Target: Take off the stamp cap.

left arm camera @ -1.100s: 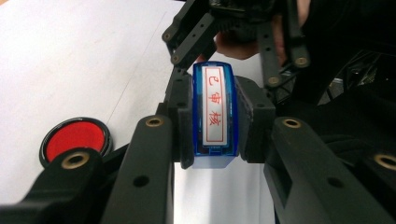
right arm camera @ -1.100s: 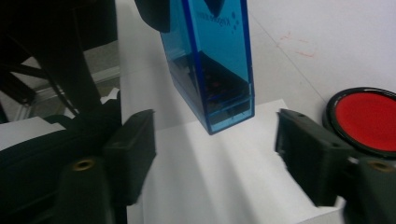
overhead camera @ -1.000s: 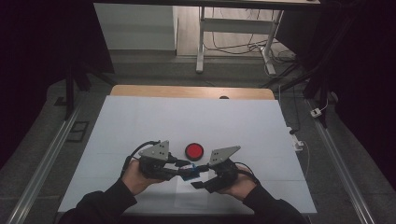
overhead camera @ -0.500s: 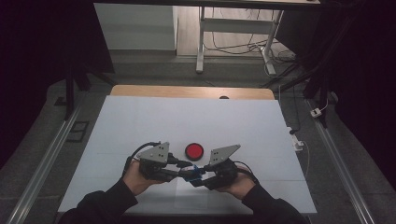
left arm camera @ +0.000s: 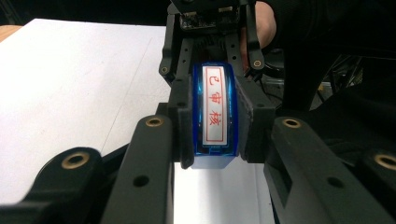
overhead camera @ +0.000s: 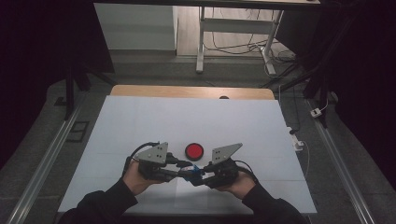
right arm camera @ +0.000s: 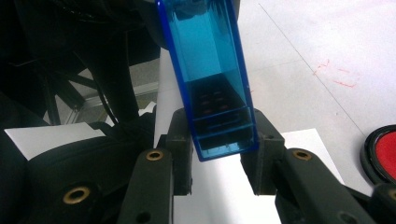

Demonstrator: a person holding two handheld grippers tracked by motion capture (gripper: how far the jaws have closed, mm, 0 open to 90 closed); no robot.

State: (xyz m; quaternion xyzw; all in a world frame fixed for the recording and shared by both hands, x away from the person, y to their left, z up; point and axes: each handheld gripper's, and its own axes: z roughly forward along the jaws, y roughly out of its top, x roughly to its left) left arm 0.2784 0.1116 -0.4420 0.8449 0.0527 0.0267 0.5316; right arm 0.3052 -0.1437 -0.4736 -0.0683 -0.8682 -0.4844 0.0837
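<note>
Both grippers, left (overhead camera: 183, 169) and right (overhead camera: 195, 178), clamped on blue stamp (left arm camera: 214, 114) at lower centre, right's jaws just closed. Step: uncapping. Next: pull apart, straight.

We hold our two hands low and close together, forearms coming in side by side. Our left gripper (overhead camera: 180, 169) points toward the right one — its jaws are squeezed tight on the blue stamp (left arm camera: 214, 114). Our right gripper (overhead camera: 198, 176) points back at it, and its jaws have just been closing on the same stamp's other end.
</note>
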